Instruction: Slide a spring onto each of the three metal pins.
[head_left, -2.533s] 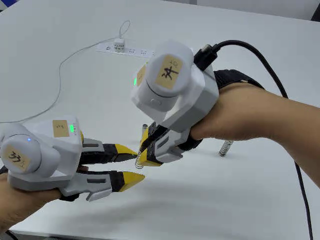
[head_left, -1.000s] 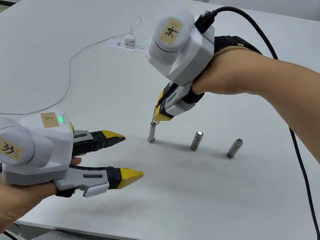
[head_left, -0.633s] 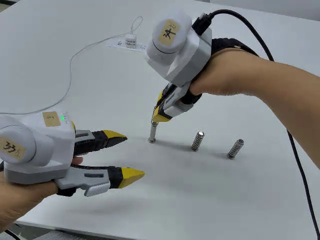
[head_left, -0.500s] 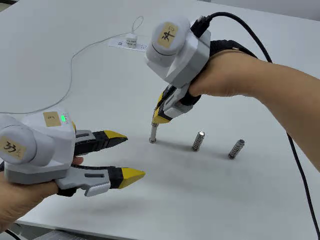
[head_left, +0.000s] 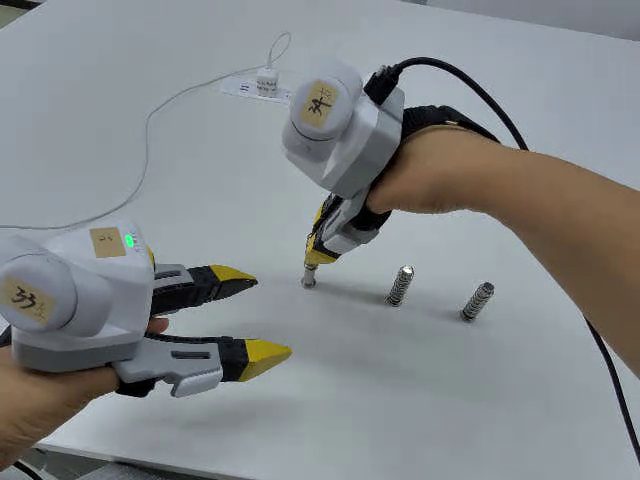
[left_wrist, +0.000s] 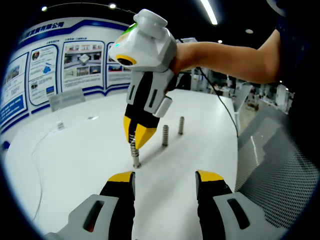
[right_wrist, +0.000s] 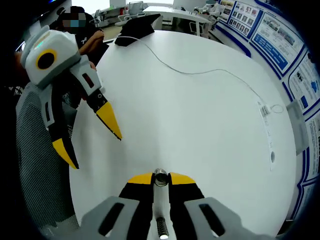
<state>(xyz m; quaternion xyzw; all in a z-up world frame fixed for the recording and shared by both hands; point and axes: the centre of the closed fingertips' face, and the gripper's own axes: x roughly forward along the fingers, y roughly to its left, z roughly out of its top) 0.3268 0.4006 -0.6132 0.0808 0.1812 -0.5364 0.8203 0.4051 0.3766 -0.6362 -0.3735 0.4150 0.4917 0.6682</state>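
Observation:
Three metal pins stand in a row on the white table (head_left: 500, 400). The middle pin (head_left: 400, 285) and the right pin (head_left: 477, 300) each wear a spring. My right gripper (head_left: 320, 255) points down over the left pin (head_left: 309, 279), shut on a spring (left_wrist: 132, 143) that sits around that pin. In the right gripper view the spring's top (right_wrist: 160, 176) shows between the yellow tips. My left gripper (head_left: 260, 317) hovers open and holding nothing at the lower left, a short way from the left pin (left_wrist: 136, 161).
A white power strip (head_left: 262, 85) with a thin white cable (head_left: 150, 130) lies at the far side of the table. A black cable (head_left: 450, 65) runs from the right gripper. The table's near edge (head_left: 300, 462) is close below the left gripper.
The right gripper has moved down along the left pin with the spring, its tips now close to the pin's base. The left gripper has stayed open in about the same place.

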